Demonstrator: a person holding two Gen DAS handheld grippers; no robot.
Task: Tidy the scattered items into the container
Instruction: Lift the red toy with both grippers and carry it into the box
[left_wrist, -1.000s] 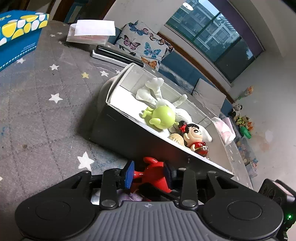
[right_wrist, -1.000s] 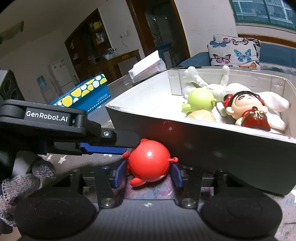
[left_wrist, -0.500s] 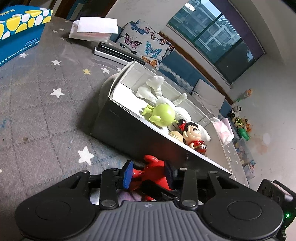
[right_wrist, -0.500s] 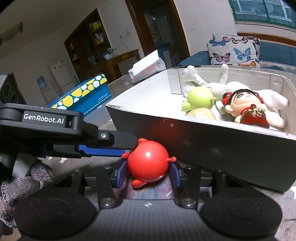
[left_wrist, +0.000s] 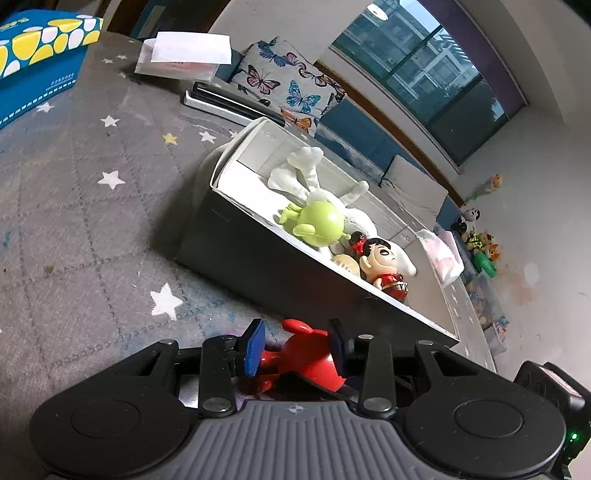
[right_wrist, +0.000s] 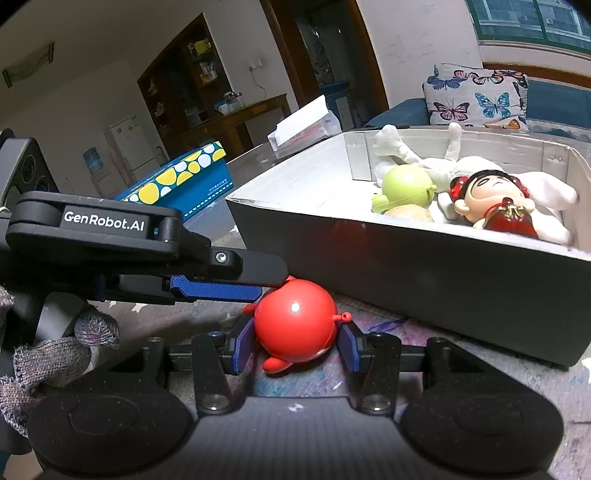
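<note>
R gripper (right_wrist: 295, 345) clamped on red round toy (right_wrist: 295, 319), L gripper (left_wrist: 295, 345) open astride it: back L off, lift toy w/ R over box (right_wrist: 406, 266) near wall.

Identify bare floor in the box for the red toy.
The red toy could go on the box floor between the green toy and the end wall nearest the blue spotted carton. Crowded: the opposite end, where doll and white plush pile up.

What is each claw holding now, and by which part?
The right claw grips the red round toy by the two sides of its body. The left claw straddles the same toy; whether its pads press cannot be told.
</note>
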